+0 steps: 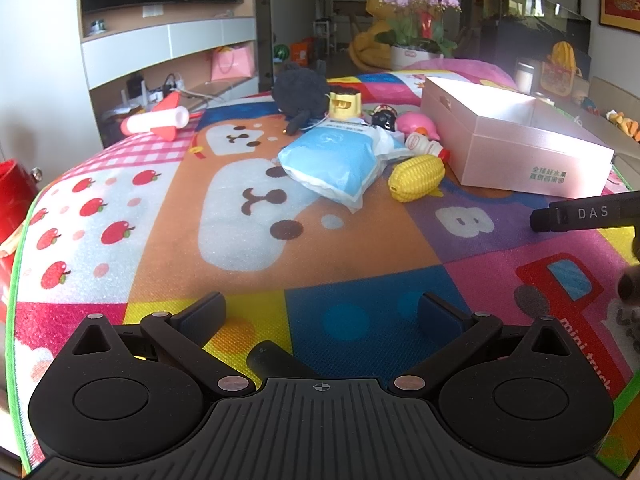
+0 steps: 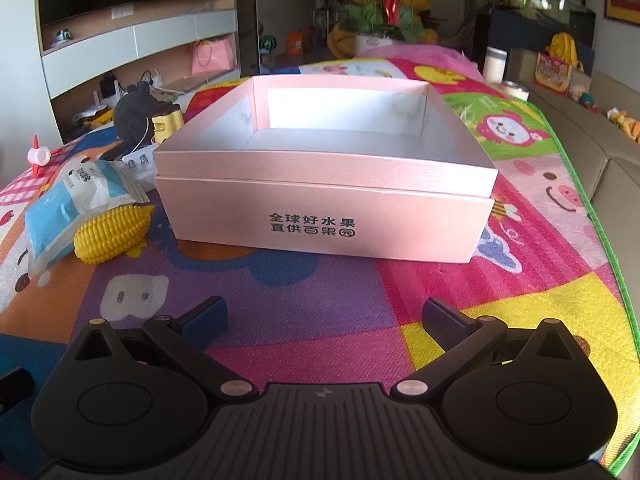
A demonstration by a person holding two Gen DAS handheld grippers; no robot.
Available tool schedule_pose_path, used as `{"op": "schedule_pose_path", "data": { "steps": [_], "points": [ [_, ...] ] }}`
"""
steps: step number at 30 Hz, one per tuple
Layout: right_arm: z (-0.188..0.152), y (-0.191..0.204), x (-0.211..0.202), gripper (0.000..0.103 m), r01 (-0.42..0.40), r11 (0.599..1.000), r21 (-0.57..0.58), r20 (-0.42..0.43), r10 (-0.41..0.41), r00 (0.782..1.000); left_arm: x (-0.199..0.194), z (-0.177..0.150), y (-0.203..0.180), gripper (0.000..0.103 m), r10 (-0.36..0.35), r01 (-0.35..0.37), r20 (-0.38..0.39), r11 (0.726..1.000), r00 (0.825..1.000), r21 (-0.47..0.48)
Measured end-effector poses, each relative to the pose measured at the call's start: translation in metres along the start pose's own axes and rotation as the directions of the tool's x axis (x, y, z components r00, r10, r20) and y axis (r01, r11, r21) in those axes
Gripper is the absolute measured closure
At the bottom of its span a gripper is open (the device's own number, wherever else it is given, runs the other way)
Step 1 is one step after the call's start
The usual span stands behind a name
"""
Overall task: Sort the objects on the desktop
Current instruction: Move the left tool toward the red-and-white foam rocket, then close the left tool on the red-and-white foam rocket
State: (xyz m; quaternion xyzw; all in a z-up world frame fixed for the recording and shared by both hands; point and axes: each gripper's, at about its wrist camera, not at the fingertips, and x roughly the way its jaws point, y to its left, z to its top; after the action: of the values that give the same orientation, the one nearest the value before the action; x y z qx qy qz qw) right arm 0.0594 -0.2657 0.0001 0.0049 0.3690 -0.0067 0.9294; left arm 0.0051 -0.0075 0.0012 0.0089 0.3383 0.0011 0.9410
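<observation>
- The left gripper (image 1: 320, 314) hangs over the colourful play mat (image 1: 352, 248) with its jaws spread wide, nothing between them.
- At about ten o'clock in the left wrist view, a red-and-white toy rocket (image 1: 158, 120) lies on its side at the mat's far-left edge, well apart from the other toys.
- Around twelve o'clock sits a cluster of toys: a black plush toy (image 1: 302, 92) at the back, a yellow block figure (image 1: 345, 105) just beside it, and a blue-and-white pouch (image 1: 336, 162) lying in front of both.
- A yellow corn toy (image 1: 416, 178) lies at the pouch's three o'clock, touching or nearly touching it; a pink toy (image 1: 420, 124) and a small white bottle (image 1: 426, 146) lie just behind the corn.
- At two o'clock an open pink box (image 1: 520, 152) stands on the mat, near the corn; in the right wrist view its inside looks bare.
- The right gripper (image 2: 325, 316) hovers over the mat with the box at its twelve o'clock, jaws released and wide, gripping nothing.
</observation>
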Motion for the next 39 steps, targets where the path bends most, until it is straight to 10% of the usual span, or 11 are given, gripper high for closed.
{"op": "schedule_pose_path", "data": {
  "steps": [10,22,25,31,39],
  "points": [
    [0.000,0.002,-0.003,0.000,0.018,1.000,0.005,-0.013,-0.018,1.000,-0.053,0.040,0.054,0.000,-0.045,0.051,0.139,0.998,0.989,-0.038],
    [0.008,0.024,-0.034,0.001,-0.106,0.982,-0.155,0.069,0.118,0.991,-0.063,0.019,0.074,0.000,-0.015,0.014,0.057,1.000,0.998,0.015],
    [0.026,0.047,-0.054,0.019,-0.220,0.943,-0.248,0.076,0.246,0.966,-0.042,0.053,0.095,0.000,0.066,-0.062,0.063,0.996,0.996,-0.070],
    [0.037,0.072,-0.067,0.020,-0.222,0.926,-0.305,0.143,0.275,0.951,0.048,0.167,0.145,0.000,0.217,-0.186,0.070,0.935,0.974,-0.303],
    [0.023,0.038,-0.057,0.020,-0.219,0.959,-0.178,0.136,0.245,0.960,0.203,0.234,0.201,0.009,0.370,-0.427,-0.221,0.835,0.903,-0.348]
  ]
}}
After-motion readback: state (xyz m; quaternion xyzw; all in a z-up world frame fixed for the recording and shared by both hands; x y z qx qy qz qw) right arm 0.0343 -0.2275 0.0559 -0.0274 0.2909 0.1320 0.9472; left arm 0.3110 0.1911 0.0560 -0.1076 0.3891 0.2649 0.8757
